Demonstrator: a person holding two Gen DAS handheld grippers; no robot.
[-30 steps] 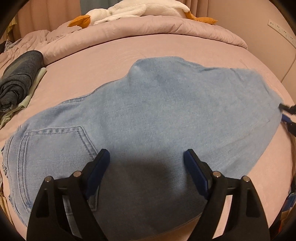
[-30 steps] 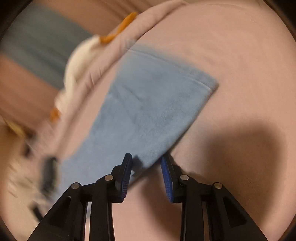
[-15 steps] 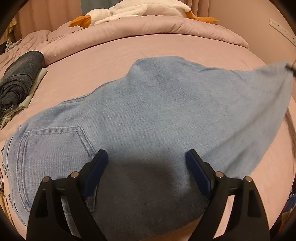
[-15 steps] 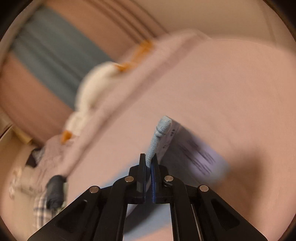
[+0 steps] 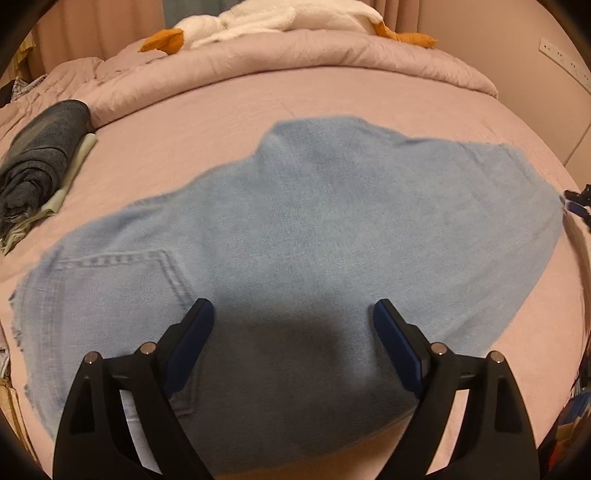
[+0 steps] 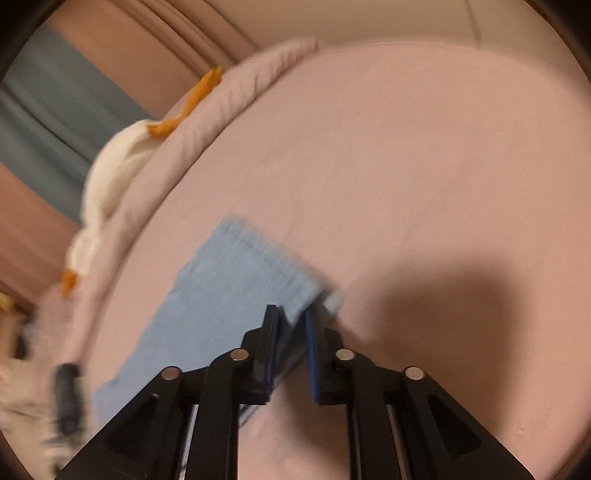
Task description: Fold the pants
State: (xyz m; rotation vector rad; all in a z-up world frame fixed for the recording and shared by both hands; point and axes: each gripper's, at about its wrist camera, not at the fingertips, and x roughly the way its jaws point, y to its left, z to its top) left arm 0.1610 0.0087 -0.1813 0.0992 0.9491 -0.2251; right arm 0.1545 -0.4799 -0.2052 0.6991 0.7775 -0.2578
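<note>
Your left gripper (image 5: 293, 325) is spread wide, blue pads far apart, hovering over the seat of the pants (image 5: 314, 236) with nothing between its fingers. It throws a dark shadow straight onto the denim below. Just beside its left finger you can see the stitched back pocket (image 5: 125, 273), with the waistband end running off toward the left edge of the bed.

Over on your right, the right gripper (image 6: 291, 317) has its jaws only narrowly parted, and the corner of the leg hem (image 6: 269, 266) sits right in that gap. The picture is smeared with motion, so I cannot tell whether the pads are actually biting the cloth or just bracketing it. In the left wrist view that same gripper shows as a small dark shape at the far right edge, touching the hem end of the pants.

The pants lie flat and stretched across the pink bedsheet (image 5: 332, 99), light blue, waist to the left, leg to the right. Beyond them, a rolled pink duvet (image 5: 295, 55) lines the far side, with a white plush goose (image 5: 280, 18) lying on top. Off to the left, well apart from the pants, sits a pile of dark folded clothes (image 5: 40, 155).
</note>
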